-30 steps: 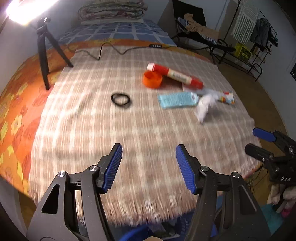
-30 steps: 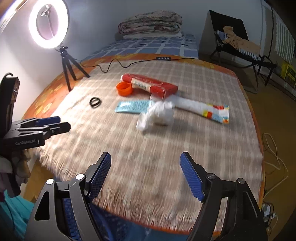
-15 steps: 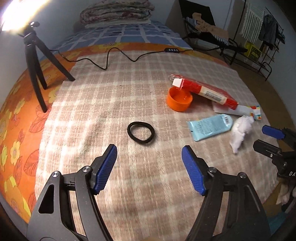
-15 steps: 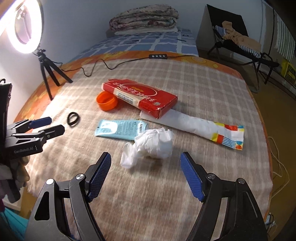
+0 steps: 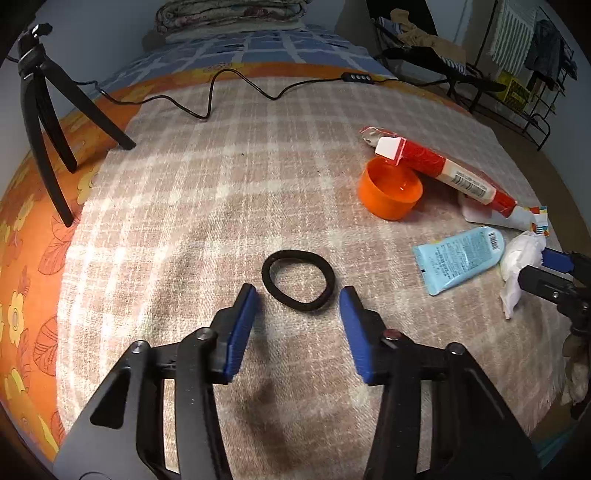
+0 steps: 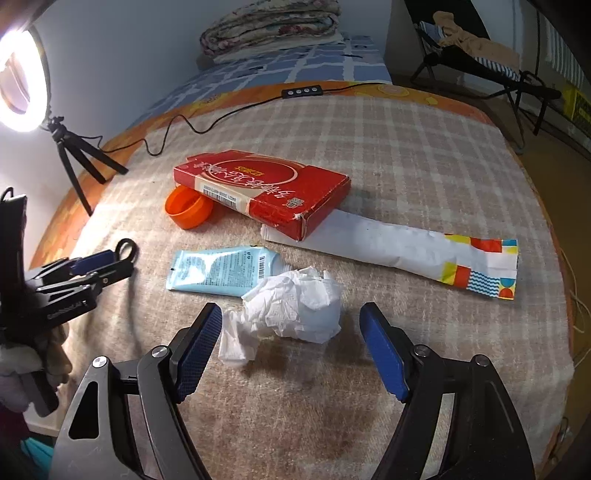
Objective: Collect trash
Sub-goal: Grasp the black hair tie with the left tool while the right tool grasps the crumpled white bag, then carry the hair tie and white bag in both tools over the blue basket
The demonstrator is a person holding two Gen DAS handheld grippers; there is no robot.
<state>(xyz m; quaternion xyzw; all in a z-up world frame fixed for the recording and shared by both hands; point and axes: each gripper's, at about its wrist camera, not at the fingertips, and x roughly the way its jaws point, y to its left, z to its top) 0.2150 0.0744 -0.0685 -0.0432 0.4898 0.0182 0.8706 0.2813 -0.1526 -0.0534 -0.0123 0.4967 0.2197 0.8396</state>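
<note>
Left wrist view: the left gripper [image 5: 298, 291] had dropped nearer, fingers closing yet unclamped, hair tie [image 5: 298, 280] just ahead; the right gripper [image 6: 291, 314], spread, now flanked the crumpled tissue [image 6: 291, 308].

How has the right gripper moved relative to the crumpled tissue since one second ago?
Yes. The right gripper has come forward and down to the crumpled tissue, which now lies between its open jaws.

- A plaid blanket [image 6: 424, 155] in beige and white covers the near surface, over an orange flowered sheet [image 5: 22, 258].
- A lit ring light [image 6: 18, 85] stands on a small black tripod [image 5: 40, 122]; its cable [image 5: 221, 92] runs across the blanket.
- Folded quilts [image 6: 269, 26] lie on blue checked bedding [image 6: 295, 66] by the pale wall.
- A folding chair [image 6: 480, 59] with clothes stands on the floor.
</note>
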